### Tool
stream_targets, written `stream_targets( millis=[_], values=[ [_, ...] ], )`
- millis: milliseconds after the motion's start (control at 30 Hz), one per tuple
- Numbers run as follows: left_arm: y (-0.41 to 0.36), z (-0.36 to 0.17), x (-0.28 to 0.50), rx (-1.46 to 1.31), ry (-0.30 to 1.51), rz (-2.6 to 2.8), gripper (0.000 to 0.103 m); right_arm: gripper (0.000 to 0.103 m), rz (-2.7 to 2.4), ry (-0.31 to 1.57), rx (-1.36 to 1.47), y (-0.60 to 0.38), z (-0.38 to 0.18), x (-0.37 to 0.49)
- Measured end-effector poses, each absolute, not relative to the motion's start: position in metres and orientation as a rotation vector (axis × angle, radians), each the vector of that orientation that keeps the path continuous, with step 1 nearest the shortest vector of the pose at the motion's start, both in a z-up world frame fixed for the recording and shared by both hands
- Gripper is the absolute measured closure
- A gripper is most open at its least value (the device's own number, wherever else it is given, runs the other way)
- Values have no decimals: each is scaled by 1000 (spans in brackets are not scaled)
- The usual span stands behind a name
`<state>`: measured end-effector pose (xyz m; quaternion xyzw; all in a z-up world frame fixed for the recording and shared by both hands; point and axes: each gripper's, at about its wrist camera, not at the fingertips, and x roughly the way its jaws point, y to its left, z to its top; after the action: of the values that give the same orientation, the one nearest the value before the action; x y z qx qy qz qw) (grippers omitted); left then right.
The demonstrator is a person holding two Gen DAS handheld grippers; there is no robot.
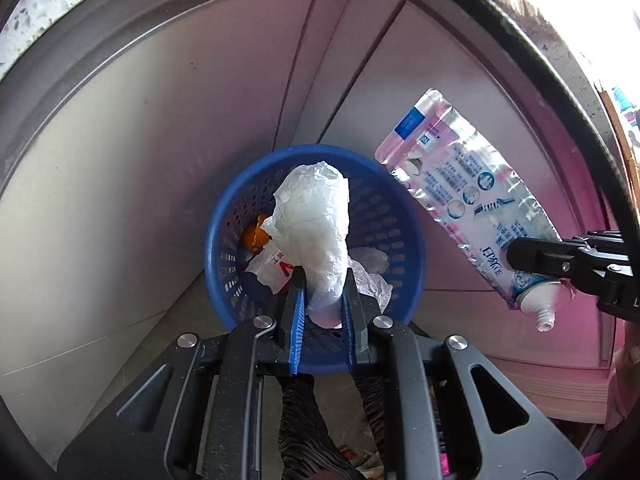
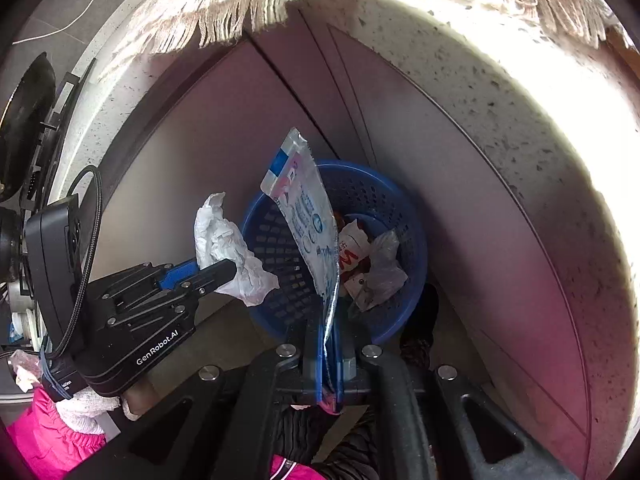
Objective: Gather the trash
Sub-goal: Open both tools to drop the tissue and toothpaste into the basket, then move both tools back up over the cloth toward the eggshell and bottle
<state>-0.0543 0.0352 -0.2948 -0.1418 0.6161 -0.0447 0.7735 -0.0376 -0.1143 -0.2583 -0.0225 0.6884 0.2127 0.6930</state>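
Left wrist view looks steeply down past the left claw, whose blue-lined fingers are closed on a crumpled white tissue; the wad sticks up out of the grip directly above a round blue perforated basket that stands on the tiled floor against pale cabinet doors. Inside the basket lie a piece of orange peel, a white wrapper with red print and some crumpled clear plastic. To the right of the basket the right claw reaches in from the edge of the frame, pinched shut on the lower end of a flat toothpaste package, clear plastic with blue and pink print; the tube's white threaded neck shows at the bottom corner, and the package hangs tilted just outside the basket rim. Right wrist view shows the same package edge-on, clamped between the closed fingers and rising over the near side of the basket, with the wrapper and plastic visible beyond it. At left in that view the other claw holds the tissue beside the basket's left rim, a pink sleeve showing behind it. A speckled stone desk edge with a fringed cloth hanging over it arches overhead
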Motion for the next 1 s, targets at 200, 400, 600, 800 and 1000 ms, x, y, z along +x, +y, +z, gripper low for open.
stream_targets(
  millis=[200, 400, 600, 800, 1000],
  values=[
    [30, -295, -54, -295, 1340, -100, 89, 100, 475, 1541, -88, -108, -266, -41],
    [28, -292, -56, -288, 1334, -98, 63, 78, 482, 1521, -109, -105, -263, -42],
    [30, -290, -58, -300, 1317, -80, 45, 68, 491, 1503, -120, -103, -253, -42],
    [29, -287, -59, -288, 1327, -73, 44, 49, 489, 1486, -113, -109, -246, -40],
    [30, -286, -63, -283, 1319, -69, 44, 43, 498, 1478, -95, -115, -242, -37]
  ],
)
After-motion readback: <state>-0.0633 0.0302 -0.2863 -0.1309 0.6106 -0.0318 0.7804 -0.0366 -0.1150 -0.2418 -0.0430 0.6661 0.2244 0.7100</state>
